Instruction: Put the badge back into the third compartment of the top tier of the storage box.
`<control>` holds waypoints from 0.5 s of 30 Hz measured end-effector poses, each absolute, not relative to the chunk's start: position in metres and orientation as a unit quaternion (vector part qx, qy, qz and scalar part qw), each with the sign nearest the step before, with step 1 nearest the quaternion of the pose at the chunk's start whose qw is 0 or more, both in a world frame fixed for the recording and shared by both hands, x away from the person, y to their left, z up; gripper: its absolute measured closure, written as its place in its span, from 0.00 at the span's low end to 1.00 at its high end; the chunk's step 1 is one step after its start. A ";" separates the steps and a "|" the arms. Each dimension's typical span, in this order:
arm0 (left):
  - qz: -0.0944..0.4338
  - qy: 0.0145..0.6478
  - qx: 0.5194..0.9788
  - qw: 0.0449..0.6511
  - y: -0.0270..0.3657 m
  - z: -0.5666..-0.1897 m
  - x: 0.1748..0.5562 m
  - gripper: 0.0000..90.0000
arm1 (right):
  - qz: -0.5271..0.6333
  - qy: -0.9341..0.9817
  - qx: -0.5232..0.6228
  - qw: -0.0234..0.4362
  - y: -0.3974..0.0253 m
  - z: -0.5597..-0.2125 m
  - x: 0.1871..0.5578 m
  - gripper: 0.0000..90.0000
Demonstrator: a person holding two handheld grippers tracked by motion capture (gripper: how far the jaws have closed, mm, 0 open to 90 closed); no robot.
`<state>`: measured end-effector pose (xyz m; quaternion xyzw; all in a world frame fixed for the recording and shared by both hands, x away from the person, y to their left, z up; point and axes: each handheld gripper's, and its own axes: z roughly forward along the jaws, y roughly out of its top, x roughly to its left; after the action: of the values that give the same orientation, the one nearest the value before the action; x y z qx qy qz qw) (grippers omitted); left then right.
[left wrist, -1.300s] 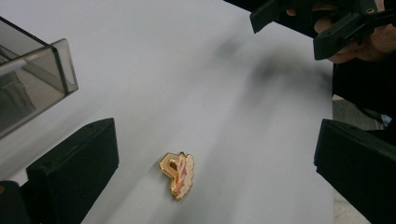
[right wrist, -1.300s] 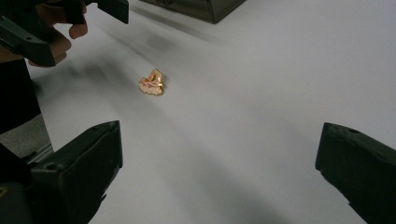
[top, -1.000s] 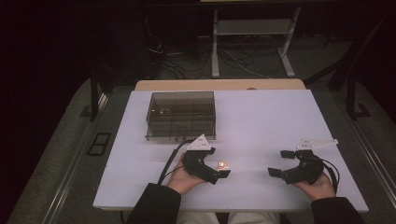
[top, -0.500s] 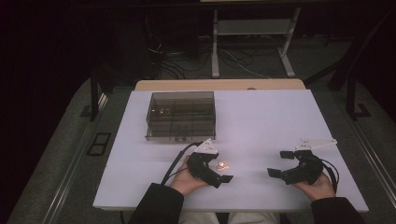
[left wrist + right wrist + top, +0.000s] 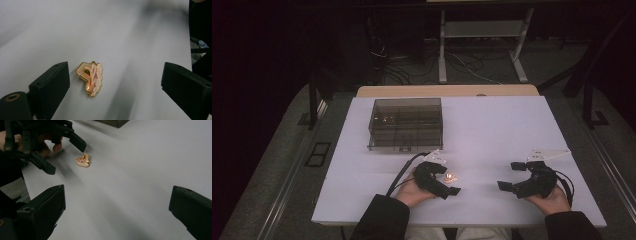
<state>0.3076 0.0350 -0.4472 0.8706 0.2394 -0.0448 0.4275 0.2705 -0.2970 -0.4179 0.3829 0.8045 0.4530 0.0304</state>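
Note:
A small gold and pink enamel pin point(image 5: 450, 177) lies flat on the white table point(image 5: 492, 130). My left gripper point(image 5: 451, 181) is open and held low, one jaw on either side of the pin without touching it. In the left gripper view the pin point(image 5: 90, 78) rests close to the left jaw, inside the open left gripper point(image 5: 116, 75). My right gripper point(image 5: 508, 176) stands open with nothing in it near the front right. From the right gripper view, past the open right gripper point(image 5: 117, 200), I see the pin point(image 5: 83, 160) by the left gripper point(image 5: 65, 156).
A tinted clear box point(image 5: 406, 124) with compartments stands at the back left of the table; its corner point(image 5: 112, 122) shows in the right gripper view. The table's front edge is close behind both hands. Table legs and cables lie on the floor beyond.
My left gripper has slid a little forward and right, so its open jaws now straddle the pin. The pin and the right gripper have hardly moved.

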 end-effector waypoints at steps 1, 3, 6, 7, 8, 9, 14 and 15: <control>-0.043 0.240 0.871 0.426 0.035 -0.448 0.308 0.10 | 0.453 0.805 0.383 0.030 -0.297 -0.418 0.271 0.00; -0.040 0.240 0.872 0.425 0.035 -0.449 0.309 0.15 | 0.452 0.805 0.384 0.028 -0.297 -0.418 0.270 0.00; -0.038 0.238 0.875 0.420 0.034 -0.451 0.311 0.18 | 0.451 0.805 0.383 0.027 -0.297 -0.418 0.270 0.00; -0.035 0.239 0.875 0.419 0.034 -0.452 0.311 0.20 | 0.451 0.805 0.384 0.027 -0.297 -0.418 0.270 0.00; -0.034 0.240 0.876 0.417 0.034 -0.453 0.312 0.22 | 0.451 0.805 0.384 0.027 -0.296 -0.418 0.270 0.00; -0.033 0.241 0.875 0.419 0.035 -0.453 0.312 0.24 | 0.451 0.805 0.384 0.027 -0.296 -0.418 0.270 0.00; -0.031 0.249 0.869 0.427 0.036 -0.454 0.315 0.36 | 0.449 0.807 0.383 0.026 -0.295 -0.418 0.270 0.00; -0.030 0.250 0.868 0.428 0.036 -0.454 0.316 0.38 | 0.449 0.807 0.381 0.027 -0.295 -0.418 0.270 0.00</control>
<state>0.3160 0.0358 -0.4544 0.8678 0.2499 -0.0299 0.4284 0.2704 -0.2955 -0.4184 0.3814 0.8074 0.4494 0.0274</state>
